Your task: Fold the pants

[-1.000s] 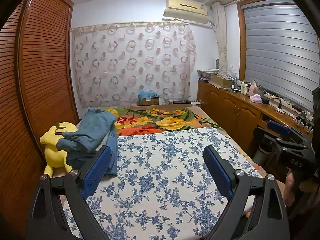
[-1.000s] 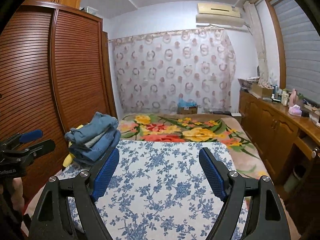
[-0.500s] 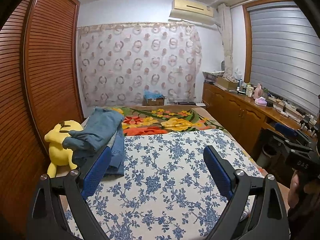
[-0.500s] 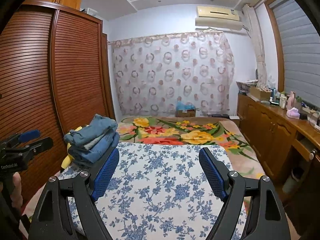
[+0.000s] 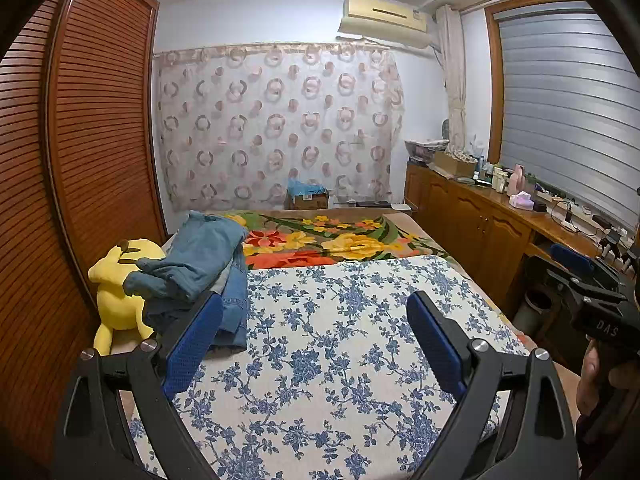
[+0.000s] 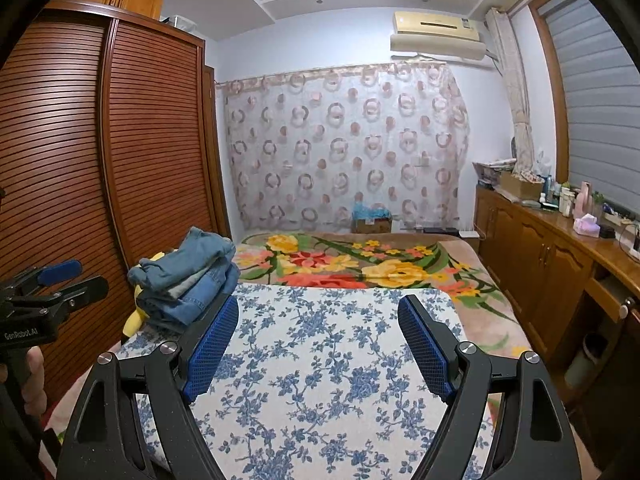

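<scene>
- Both grippers held off above the near end of the bed, and nothing about them had changed across the last second: same spots, same aim.
- The left gripper (image 5: 314,330) stood with its blue pads wide apart, nothing between them but the view of the blue-flowered sheet (image 5: 340,340).
- The right gripper (image 6: 318,338) was the same story, jaws spread wide and empty.
- So no grasp yet; by my read the folding had not begun.
- Further out, the pants (image 5: 196,264) lay in a rumpled denim pile at the left edge of the bed, well beyond both sets of fingertips, ahead and to the left.
- A yellow plush toy (image 5: 118,292) sat against that pile, by the wardrobe (image 5: 92,140).
- Beyond lay the bright floral blanket (image 5: 320,240).
- Likely next: reach left and pull one pair onto the open sheet.
</scene>
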Action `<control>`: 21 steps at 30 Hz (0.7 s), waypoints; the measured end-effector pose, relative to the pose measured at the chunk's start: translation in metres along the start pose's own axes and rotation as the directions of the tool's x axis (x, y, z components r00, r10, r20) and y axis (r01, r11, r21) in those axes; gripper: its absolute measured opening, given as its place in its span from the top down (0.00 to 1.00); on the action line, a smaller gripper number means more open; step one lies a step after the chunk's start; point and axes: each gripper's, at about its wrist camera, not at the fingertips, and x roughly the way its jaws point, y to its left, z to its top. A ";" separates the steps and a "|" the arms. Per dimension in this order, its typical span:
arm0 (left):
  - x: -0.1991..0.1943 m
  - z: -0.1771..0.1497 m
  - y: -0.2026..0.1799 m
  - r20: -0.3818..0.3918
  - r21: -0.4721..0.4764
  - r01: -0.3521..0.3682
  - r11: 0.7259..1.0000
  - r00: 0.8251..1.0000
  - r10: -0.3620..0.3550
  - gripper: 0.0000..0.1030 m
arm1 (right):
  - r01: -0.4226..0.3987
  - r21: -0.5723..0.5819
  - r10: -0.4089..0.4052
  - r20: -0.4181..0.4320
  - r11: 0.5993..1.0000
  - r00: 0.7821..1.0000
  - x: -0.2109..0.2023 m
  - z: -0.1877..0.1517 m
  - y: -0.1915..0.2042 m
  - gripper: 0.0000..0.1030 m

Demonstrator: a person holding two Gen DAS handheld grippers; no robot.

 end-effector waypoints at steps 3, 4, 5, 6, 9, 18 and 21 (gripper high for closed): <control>0.000 -0.001 0.000 0.000 0.000 0.001 1.000 1.000 -0.001 0.09 | -0.001 -0.001 0.001 0.000 1.000 1.000 -0.001 0.000 0.000 0.19; 0.000 -0.001 0.000 -0.001 0.001 0.000 1.000 1.000 0.000 0.09 | -0.002 -0.001 0.002 -0.001 1.000 1.000 0.000 0.000 0.000 0.19; 0.000 -0.001 0.000 -0.001 0.000 0.000 1.000 1.000 0.000 0.09 | -0.001 -0.001 0.001 0.000 1.000 1.000 0.000 -0.001 0.000 0.19; 0.000 -0.001 0.000 0.000 0.001 0.000 1.000 1.000 0.000 0.09 | -0.001 -0.001 0.001 -0.001 1.000 1.000 0.000 0.000 0.000 0.19; 0.000 -0.001 -0.001 -0.001 0.001 0.000 1.000 1.000 0.000 0.09 | -0.002 -0.001 0.002 0.000 1.000 1.000 0.000 -0.001 0.000 0.19; 0.000 -0.001 -0.001 -0.001 0.001 0.000 1.000 1.000 0.000 0.09 | -0.003 0.000 0.003 -0.001 1.000 1.000 0.000 -0.001 -0.001 0.19; 0.000 0.000 -0.001 -0.001 0.001 0.000 1.000 1.000 0.000 0.09 | -0.004 -0.001 0.004 0.000 1.000 1.000 0.000 -0.001 -0.001 0.19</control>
